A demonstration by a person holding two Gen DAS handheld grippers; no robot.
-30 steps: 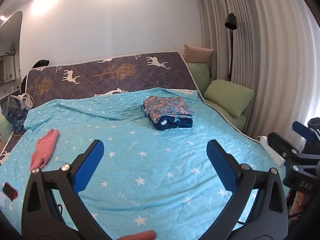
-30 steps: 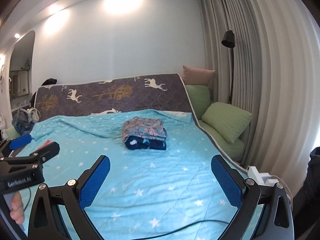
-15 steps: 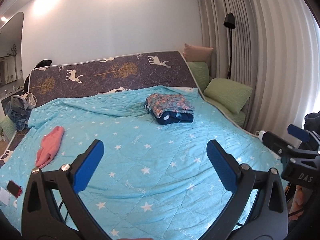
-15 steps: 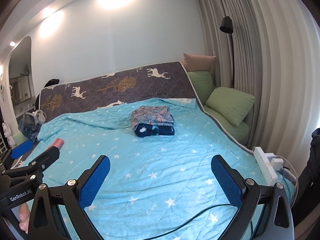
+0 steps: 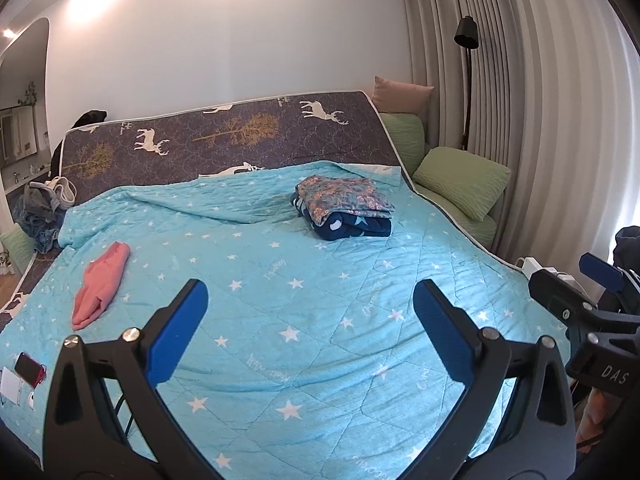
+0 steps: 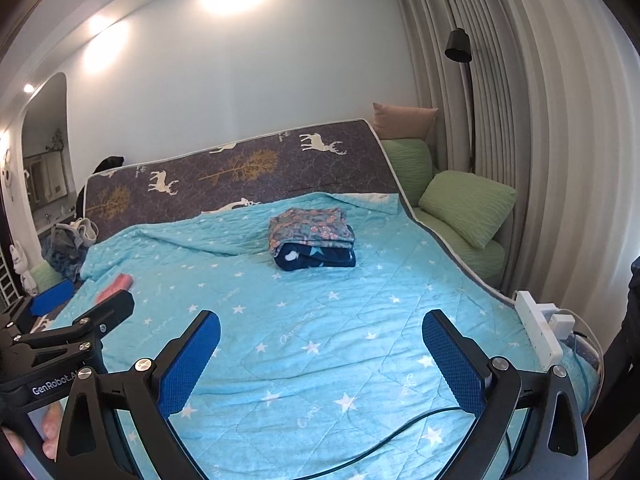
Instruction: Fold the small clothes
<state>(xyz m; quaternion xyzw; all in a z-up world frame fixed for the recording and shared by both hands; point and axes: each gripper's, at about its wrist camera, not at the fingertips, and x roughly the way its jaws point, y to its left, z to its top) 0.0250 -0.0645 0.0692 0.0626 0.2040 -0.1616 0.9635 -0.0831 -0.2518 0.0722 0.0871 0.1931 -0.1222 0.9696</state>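
The left gripper (image 5: 308, 320) and right gripper (image 6: 320, 348) both hang released and empty above the near edge of the bed, and since a second ago both views have drawn back, showing more of the star-printed turquoise quilt (image 5: 320, 312). A crumpled pink garment (image 5: 102, 278) lies at 9 o'clock, its long axis toward 1 o'clock, well apart from the folded stack (image 5: 346, 206) at 12 o'clock. Behind stand a deer-print mattress (image 5: 224, 140), green cushions (image 5: 462, 182) and curtains (image 5: 520, 100).
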